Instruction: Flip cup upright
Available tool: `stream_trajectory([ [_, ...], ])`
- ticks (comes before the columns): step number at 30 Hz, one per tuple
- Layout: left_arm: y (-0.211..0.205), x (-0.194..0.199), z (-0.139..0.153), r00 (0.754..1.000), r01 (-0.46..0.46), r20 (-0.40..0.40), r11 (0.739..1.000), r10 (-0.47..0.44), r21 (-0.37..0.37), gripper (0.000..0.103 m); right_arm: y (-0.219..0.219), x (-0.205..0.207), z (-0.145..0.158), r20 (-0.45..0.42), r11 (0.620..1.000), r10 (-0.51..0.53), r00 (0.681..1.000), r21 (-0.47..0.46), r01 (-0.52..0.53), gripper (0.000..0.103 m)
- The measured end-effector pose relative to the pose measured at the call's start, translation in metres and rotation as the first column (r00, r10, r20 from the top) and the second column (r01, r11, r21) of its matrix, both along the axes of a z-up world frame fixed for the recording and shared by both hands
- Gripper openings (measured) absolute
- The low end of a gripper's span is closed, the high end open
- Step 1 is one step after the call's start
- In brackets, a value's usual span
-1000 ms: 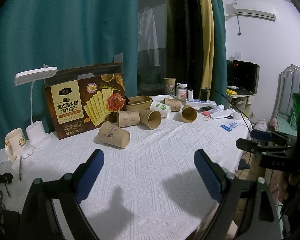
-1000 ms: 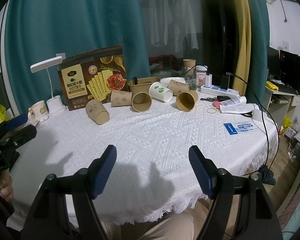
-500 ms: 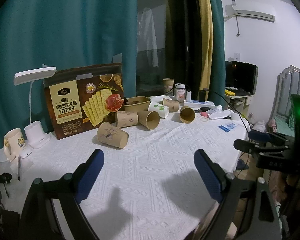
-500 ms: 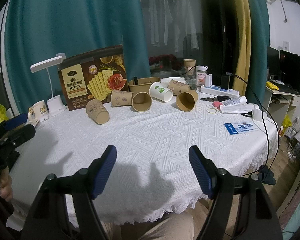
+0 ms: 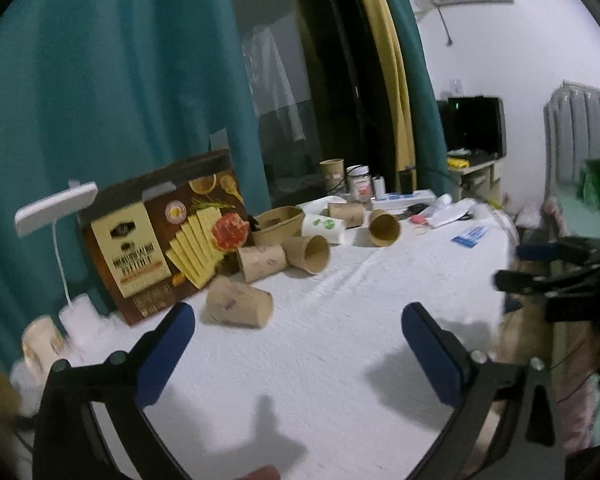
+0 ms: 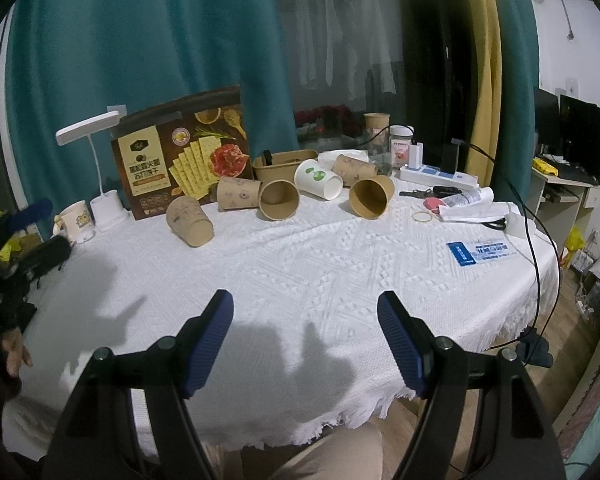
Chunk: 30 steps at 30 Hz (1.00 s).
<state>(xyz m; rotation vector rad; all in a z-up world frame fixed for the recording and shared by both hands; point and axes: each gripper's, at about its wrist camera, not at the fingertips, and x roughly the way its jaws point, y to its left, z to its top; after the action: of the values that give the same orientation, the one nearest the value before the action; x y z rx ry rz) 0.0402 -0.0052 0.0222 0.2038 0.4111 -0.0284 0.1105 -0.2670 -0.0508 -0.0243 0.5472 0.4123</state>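
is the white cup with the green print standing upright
No, the white cup lies on its side on the tablecloth, its open mouth facing right toward the brown cup next to it.

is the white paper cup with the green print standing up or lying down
Lying down. The white cup rests on its side on the tablecloth, its open mouth facing right, among the tipped brown cups.

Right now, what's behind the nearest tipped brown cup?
Behind the nearest tipped cup stands the cracker box, against the teal curtain. The box's lower edge behind the cup is hidden.
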Motion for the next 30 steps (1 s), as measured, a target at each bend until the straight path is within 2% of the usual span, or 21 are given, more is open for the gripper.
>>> stream_trajectory([
  [4, 0.014, 0.053, -0.004, 0.989, 0.014, -0.145, 0.999, -0.009, 0.039, 0.103, -0.007, 0.027, -0.016, -0.052, 1.0, -0.007, 0.999, -0.004, 0.007, 0.072],
  [8, 0.019, 0.106, -0.009, 0.981, 0.037, -0.196, 0.982, -0.001, 0.185, 0.103, -0.024, 0.061, -0.033, -0.107, 0.998, -0.055, 0.993, -0.017, 0.054, 0.072],
  [12, 0.022, 0.161, -0.019, 0.966, 0.112, -0.257, 0.954, -0.039, 0.277, 0.103, -0.043, 0.09, -0.04, -0.108, 0.995, -0.095, 0.99, -0.011, 0.095, 0.072],
  [17, 0.023, 0.233, -0.044, 0.936, 0.2, -0.349, 0.893, -0.053, 0.402, 0.103, -0.058, 0.128, -0.047, -0.114, 0.992, -0.126, 0.986, -0.014, 0.125, 0.072],
  [21, 0.025, 0.284, -0.069, 0.901, 0.289, -0.429, 0.829, -0.066, 0.479, 0.098, -0.066, 0.157, -0.059, -0.15, 0.988, -0.154, 0.977, -0.029, 0.152, 0.072],
  [25, 0.026, 0.321, -0.087, 0.89, 0.324, -0.454, 0.77, -0.051, 0.549, 0.096, -0.074, 0.172, -0.067, -0.171, 0.984, -0.178, 0.969, -0.02, 0.177, 0.072],
  [30, 0.03, 0.356, -0.104, 0.866, 0.359, -0.498, 0.742, -0.039, 0.566, 0.088, -0.081, 0.179, -0.079, -0.202, 0.978, -0.208, 0.957, -0.015, 0.21, 0.072],
])
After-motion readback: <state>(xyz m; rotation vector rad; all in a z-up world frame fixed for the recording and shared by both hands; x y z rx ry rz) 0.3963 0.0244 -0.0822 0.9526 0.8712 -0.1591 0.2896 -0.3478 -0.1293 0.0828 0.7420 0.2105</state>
